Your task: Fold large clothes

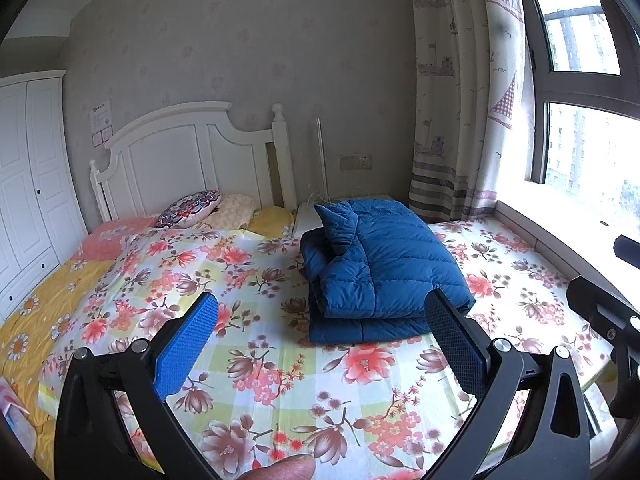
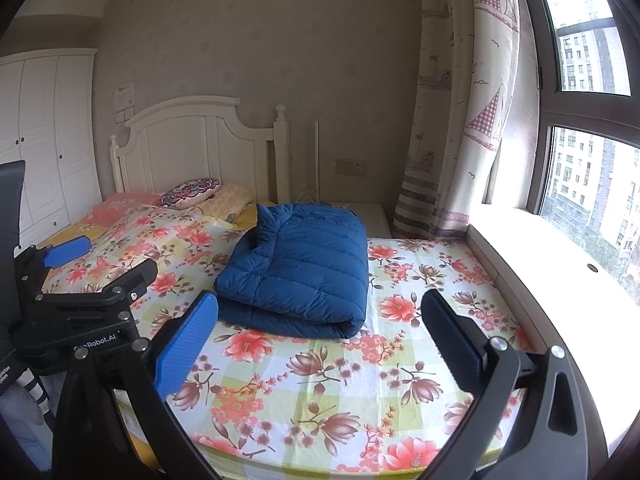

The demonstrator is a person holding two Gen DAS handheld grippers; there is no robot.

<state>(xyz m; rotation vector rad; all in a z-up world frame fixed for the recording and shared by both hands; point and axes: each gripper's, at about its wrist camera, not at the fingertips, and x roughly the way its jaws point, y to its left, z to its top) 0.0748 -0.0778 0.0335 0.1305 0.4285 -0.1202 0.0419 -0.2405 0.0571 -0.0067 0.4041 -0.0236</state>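
A blue quilted down jacket (image 1: 376, 264) lies folded into a thick bundle on the flowered bedsheet (image 1: 280, 360); it also shows in the right wrist view (image 2: 304, 276). My left gripper (image 1: 324, 344) is open and empty, held above the sheet just in front of the bundle. My right gripper (image 2: 320, 344) is open and empty, also in front of the bundle and apart from it. The left gripper (image 2: 72, 252) shows at the left edge of the right wrist view, and part of the right gripper's body (image 1: 600, 312) at the right edge of the left wrist view.
A white headboard (image 1: 188, 156) and pillows (image 1: 192, 208) are at the far end. A white wardrobe (image 1: 28, 184) stands left. A curtain (image 1: 460, 100), window sill (image 2: 560, 256) and window border the bed's right side. A thumb (image 1: 288, 468) shows at the bottom.
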